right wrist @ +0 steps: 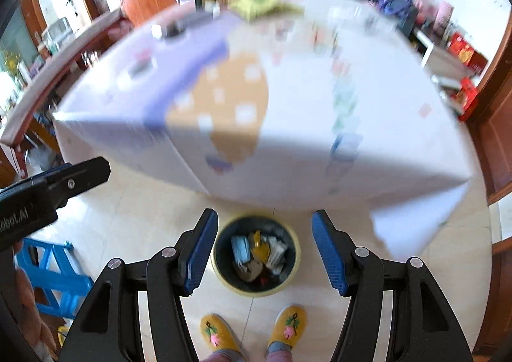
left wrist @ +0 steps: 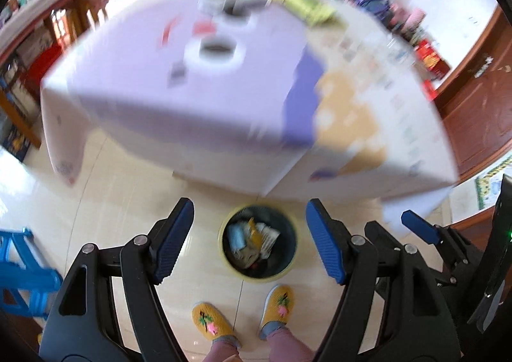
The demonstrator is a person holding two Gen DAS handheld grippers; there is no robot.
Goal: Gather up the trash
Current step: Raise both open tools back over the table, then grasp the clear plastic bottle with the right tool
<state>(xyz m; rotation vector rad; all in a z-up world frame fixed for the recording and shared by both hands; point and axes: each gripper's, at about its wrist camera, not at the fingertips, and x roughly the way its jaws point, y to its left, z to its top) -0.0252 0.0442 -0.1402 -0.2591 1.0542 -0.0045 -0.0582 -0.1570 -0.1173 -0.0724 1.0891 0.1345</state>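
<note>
Your left gripper and right gripper both hang with jaws spread wide and nothing between the pads, each framing the one trash bin on the tiled floor. The bin stands just off the draped table edge, holding several crumpled wrappers. Your two yellow slippers sit close behind it. One blue stool stands to the left, with bare floor between it and the bin.

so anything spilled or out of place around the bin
Nothing stands out. The trash bin stands upright on the floor with the rubbish inside it, nothing spilled around it. The table is too blurred to judge.
</note>
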